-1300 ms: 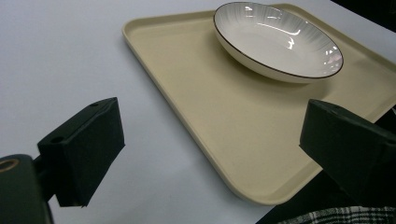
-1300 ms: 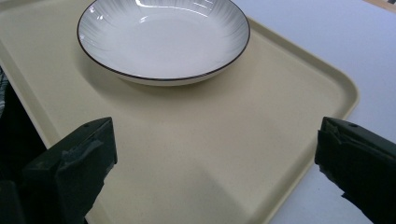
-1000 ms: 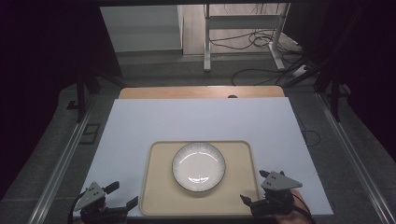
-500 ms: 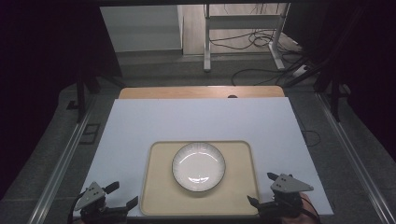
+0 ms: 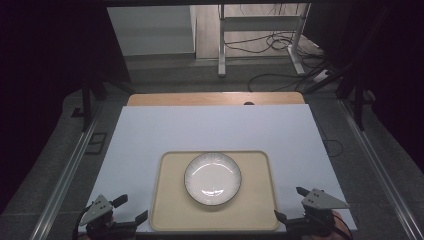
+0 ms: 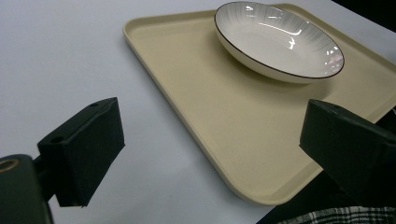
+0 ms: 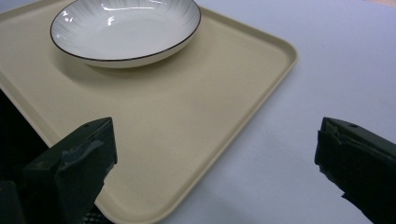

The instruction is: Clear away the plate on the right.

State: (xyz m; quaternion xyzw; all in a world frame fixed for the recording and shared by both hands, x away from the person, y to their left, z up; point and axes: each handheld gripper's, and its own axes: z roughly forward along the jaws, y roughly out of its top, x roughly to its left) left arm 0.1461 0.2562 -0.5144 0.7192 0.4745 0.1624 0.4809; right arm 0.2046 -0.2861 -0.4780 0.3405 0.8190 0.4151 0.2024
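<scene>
A white plate (image 5: 212, 178) with a dark rim sits in the middle of a beige tray (image 5: 260, 200) near the table's front edge. My left gripper (image 5: 131, 208) is open at the tray's front left corner, with nothing held. In the left gripper view the jaws of the left gripper (image 6: 210, 140) stand wide apart, with the tray (image 6: 201, 116) corner between them and the plate (image 6: 280, 39) beyond. My right gripper (image 5: 289, 203) is open at the front right corner. In the right gripper view the right gripper (image 7: 217, 154) straddles the tray (image 7: 187, 116) edge, the plate (image 7: 126, 30) farther off.
The tray lies on a white table top (image 5: 215, 130) with a wooden strip (image 5: 215, 98) along its far edge. Beyond it are metal frame legs (image 5: 221, 45) and cables (image 5: 265, 45) on the floor. A plaid sleeve (image 6: 327, 217) shows low in the left gripper view.
My right gripper has moved to the right, away from the tray's front edge toward its right corner. The left gripper, tray and plate have stayed put.
</scene>
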